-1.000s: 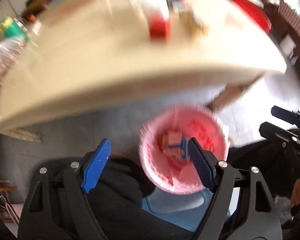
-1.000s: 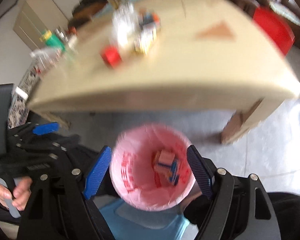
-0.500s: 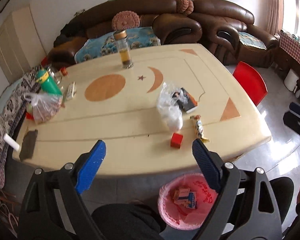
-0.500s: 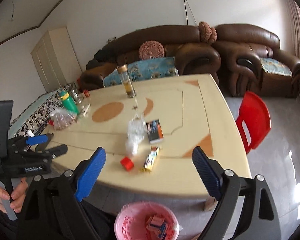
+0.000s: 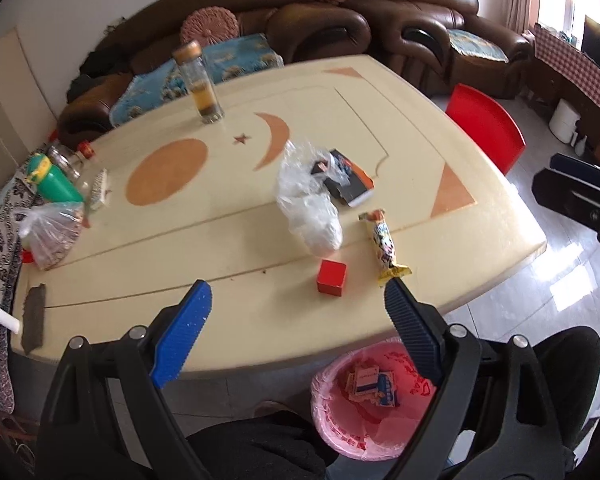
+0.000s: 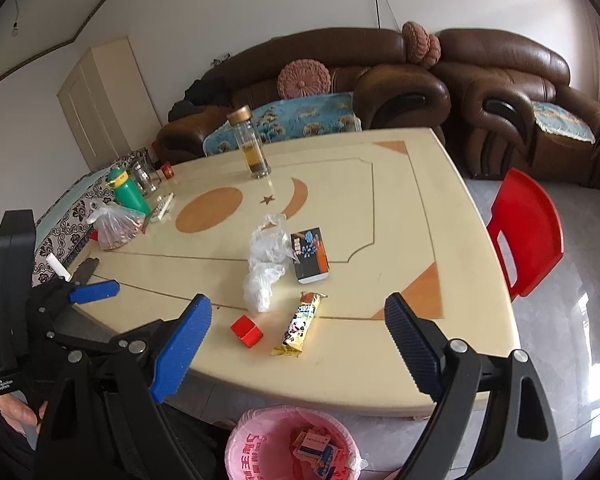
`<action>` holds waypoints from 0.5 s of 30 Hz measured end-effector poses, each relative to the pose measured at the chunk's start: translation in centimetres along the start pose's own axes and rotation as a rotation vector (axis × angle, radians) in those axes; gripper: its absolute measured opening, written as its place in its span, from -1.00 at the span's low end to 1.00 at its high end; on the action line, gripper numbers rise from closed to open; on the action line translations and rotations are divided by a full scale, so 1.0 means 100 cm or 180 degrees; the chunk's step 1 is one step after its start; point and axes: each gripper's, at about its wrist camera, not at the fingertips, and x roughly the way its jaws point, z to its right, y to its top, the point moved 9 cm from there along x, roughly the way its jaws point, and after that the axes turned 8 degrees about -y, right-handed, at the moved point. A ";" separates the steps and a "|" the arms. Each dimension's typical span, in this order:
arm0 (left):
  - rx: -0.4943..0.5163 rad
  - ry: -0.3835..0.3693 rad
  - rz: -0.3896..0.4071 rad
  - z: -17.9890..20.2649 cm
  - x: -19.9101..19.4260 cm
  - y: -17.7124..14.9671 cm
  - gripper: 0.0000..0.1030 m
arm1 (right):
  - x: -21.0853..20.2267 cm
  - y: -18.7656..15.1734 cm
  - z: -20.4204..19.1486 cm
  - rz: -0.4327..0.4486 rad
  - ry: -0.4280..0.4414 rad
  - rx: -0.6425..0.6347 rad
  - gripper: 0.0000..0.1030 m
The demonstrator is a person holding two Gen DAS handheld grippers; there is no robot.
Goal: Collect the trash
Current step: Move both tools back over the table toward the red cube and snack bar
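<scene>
A tall glass bottle (image 6: pixel 252 145) with amber liquid stands upright at the far side of the cream counter (image 6: pixel 400 216). A green flask (image 6: pixel 127 191) and a filled clear bag (image 6: pixel 114 227) sit at the counter's left edge. A red plastic chair (image 6: pixel 526 236) stands right of it; brown leather sofas (image 6: pixel 380 76) line the far wall.

brown sofa (image 6: pixel 380 76), red chair (image 6: pixel 528 232), seemingly tiled floor (image 6: pixel 580 320)

Cream table (image 5: pixel 440 128) with orange moon and circle inlays; red cube (image 5: pixel 331 277); yellow panda-print snack wrapper (image 6: pixel 300 325) (black-and-white figures); pink bin liner (image 6: pixel 244 444).
</scene>
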 end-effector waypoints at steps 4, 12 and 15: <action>0.0088 0.0028 -0.0040 0.001 0.014 -0.001 0.67 | 0.017 -0.003 0.002 -0.0072 -0.0007 0.0005 0.67; 0.0187 -0.0103 -0.0217 0.006 0.048 -0.005 0.67 | 0.054 -0.012 0.001 -0.0270 0.0015 0.0002 0.67; 0.0247 -0.0128 -0.0292 0.008 0.063 -0.009 0.67 | 0.069 -0.019 0.001 -0.0360 0.0035 0.0000 0.67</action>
